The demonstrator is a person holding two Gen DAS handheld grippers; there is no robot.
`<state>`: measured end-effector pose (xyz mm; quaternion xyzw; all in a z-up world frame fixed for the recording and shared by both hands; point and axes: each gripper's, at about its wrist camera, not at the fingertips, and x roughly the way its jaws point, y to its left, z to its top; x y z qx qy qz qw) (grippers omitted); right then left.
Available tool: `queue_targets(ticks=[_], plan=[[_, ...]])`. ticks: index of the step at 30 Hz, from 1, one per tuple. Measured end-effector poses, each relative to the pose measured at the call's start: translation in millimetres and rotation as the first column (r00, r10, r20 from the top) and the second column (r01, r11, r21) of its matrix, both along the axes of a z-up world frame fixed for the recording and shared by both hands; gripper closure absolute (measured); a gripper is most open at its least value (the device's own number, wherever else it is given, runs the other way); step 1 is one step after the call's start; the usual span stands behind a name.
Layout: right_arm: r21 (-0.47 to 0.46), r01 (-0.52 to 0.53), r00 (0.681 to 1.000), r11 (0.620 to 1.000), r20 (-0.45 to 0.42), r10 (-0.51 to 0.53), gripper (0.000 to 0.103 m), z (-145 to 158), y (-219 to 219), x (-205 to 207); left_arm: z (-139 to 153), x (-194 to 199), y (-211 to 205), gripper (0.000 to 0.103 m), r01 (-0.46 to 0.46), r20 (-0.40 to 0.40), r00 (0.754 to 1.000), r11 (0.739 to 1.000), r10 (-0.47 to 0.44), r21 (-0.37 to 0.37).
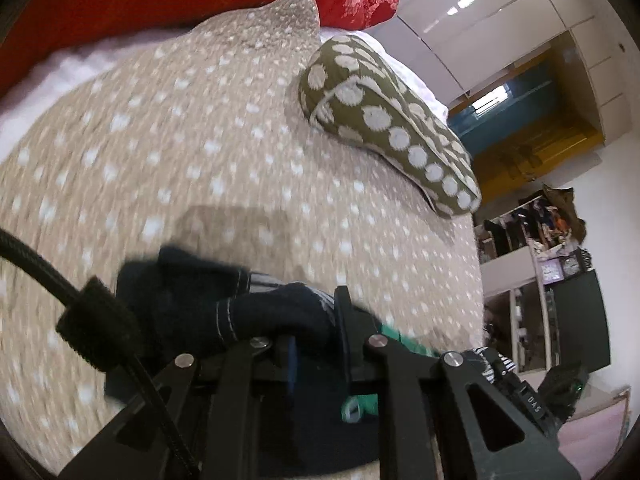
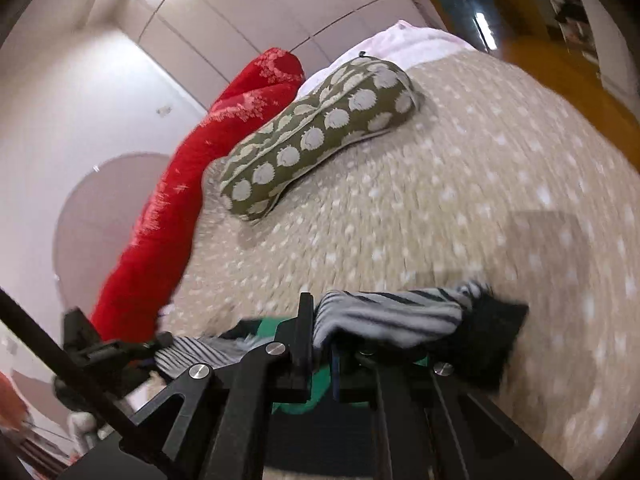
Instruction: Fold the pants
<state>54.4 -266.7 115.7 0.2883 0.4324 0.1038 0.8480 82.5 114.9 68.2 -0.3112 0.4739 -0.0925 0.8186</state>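
Both black two-finger grippers, left point(image 1: 316, 336) and right point(image 2: 320, 344), are clamped on your soft dark navy pants with striped lining point(image 1: 256, 312), lifted over the beige spotted bedspread point(image 1: 200, 152). Limp, light cloth: grip seams.

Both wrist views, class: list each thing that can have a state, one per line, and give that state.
Left gripper: shut on pants.
Right gripper: shut on pants.
Pants: dark, bunched, gripped by both.
Spotted pillow: lying on the bedspread.
Red quilt: bundled at the bed's edge.
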Motion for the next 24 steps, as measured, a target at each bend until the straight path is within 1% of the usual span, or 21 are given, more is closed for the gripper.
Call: queue_targets(ticks=[3,5,7,9,10,13,14,16,18,19,21,24], plan=[[-0.041,-0.011,0.999,0.999,-0.045,0.01,0.096,-12,4,38,-6,38,-1,0.088,-0.002,-0.031,1.0,1.0,0.003,0.028],[-0.05,-0.01,0.998,0.999,-0.069,0.006,0.095,-22,4,59,-12,62,-1,0.088,-0.005,-0.053,0.999,0.999,0.007,0.038],[-0.041,0.016,0.994,0.999,-0.106,-0.02,0.084,-34,-2,76,-18,81,2,0.088,-0.009,-0.071,0.997,0.999,0.011,0.036],[-0.023,0.048,0.992,0.999,-0.118,-0.051,0.047,-44,-12,89,-24,94,6,0.085,-0.014,-0.082,0.997,1.0,0.015,0.022],[-0.021,0.061,0.991,0.998,-0.118,-0.063,0.042,-45,-16,94,-27,100,8,0.082,-0.014,-0.09,0.996,1.0,0.014,0.004],[-0.014,0.104,0.988,0.994,-0.112,-0.105,0.041,-46,-34,102,-34,107,15,0.079,-0.024,-0.1,0.995,0.998,0.018,-0.058],[-0.015,0.121,0.986,0.993,-0.11,-0.122,0.039,-46,-40,102,-35,107,19,0.075,-0.025,-0.097,0.995,0.997,0.017,-0.076],[-0.029,0.156,0.982,0.987,-0.105,-0.159,0.037,-44,-54,98,-35,104,25,0.068,-0.037,-0.097,0.995,0.993,0.026,-0.112],[-0.032,0.175,0.978,0.984,-0.105,-0.178,0.037,-44,-64,91,-34,99,32,0.066,-0.049,-0.105,0.994,0.987,0.033,-0.154],[-0.038,0.183,0.977,0.982,-0.107,-0.186,0.037,-45,-68,86,-32,95,33,0.065,-0.049,-0.107,0.994,0.986,0.032,-0.161],[-0.049,0.192,0.974,0.98,-0.11,-0.196,0.037,-46,-75,75,-25,86,34,0.065,-0.04,-0.108,0.994,0.99,0.025,-0.137],[-0.081,0.191,0.975,0.978,-0.102,-0.199,0.037,-46,-77,55,-5,60,28,0.062,0.003,-0.068,0.998,0.999,-0.006,-0.053]])
